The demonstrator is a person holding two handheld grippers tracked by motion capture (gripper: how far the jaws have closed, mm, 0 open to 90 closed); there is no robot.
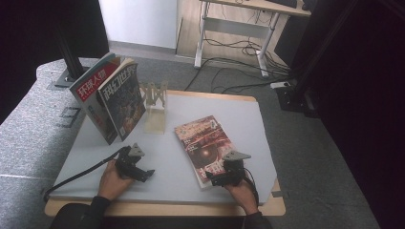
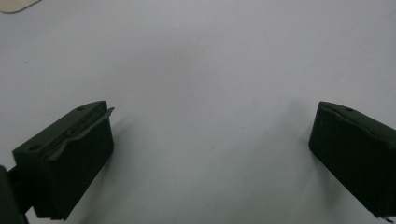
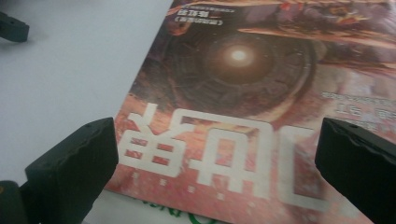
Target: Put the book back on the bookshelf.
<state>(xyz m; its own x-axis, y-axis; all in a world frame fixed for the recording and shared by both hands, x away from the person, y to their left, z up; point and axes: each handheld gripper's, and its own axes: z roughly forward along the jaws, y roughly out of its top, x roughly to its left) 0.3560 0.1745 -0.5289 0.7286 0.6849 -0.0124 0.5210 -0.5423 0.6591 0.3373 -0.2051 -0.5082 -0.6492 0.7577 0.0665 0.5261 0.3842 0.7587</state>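
— Near the front edge of the table, your right tongs sit over the near end of the flat magazine. Why hold there?

— That is the end closest to you, so you reach it without leaning. In the right gripper view the jaws stand wide apart, 1 on each side of the big white title, with nothing pinched between them. You are lined up, not gripping yet.

— And the magazine itself?

— It lies face up on the right half of the table, slightly skewed, with its near corner close to the front edge. A green edge peeks from beneath it at the near end; I cannot tell what that is.

— Why is your left tongs off to the side?

— It rests low at the near left, well apart from the magazine. The left gripper view shows its jaws wide open over bare table, holding nothing. My guess is it waits to steady or take over.

— Where would the magazine go?

— Likely the far left, where 2 magazines already stand upright, leaning together just beside the wooden stand.
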